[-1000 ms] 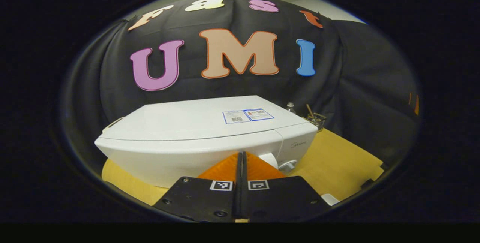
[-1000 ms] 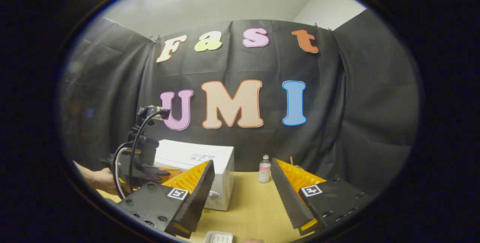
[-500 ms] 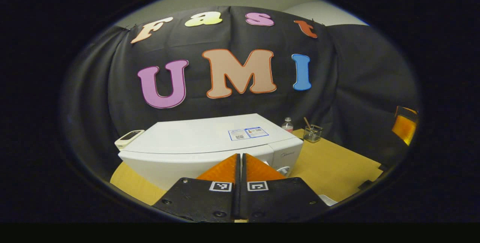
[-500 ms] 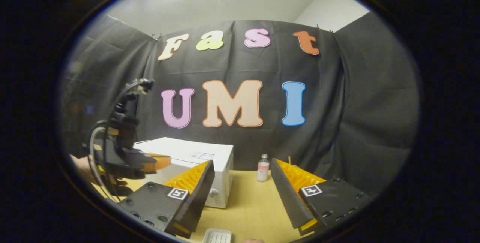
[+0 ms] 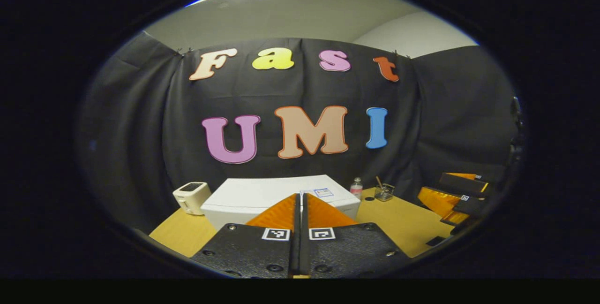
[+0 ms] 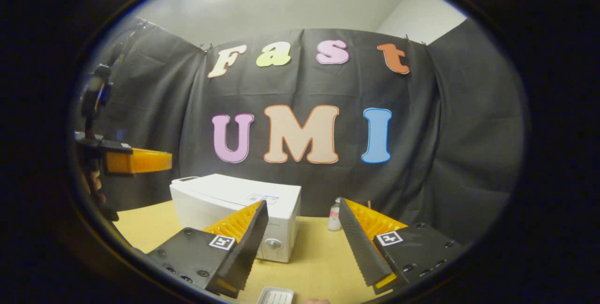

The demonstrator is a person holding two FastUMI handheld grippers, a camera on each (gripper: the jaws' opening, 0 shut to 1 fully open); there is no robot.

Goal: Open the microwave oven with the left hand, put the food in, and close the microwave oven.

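Yellow tabletop [image 6: 318,252] held the closed microwave [image 6: 243,201] at lower centre, so the left gripper [image 5: 300,201], pressed shut and empty, risked fumbling the door, while the right gripper [image 6: 302,229] gaped wide.

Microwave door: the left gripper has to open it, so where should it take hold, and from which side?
Probably the door's edge beside the knob, coming at the front of the microwave: the knob sits at the front's right end, so the door likely hinges left. No handle can be made out. The left gripper has its jaws shut.
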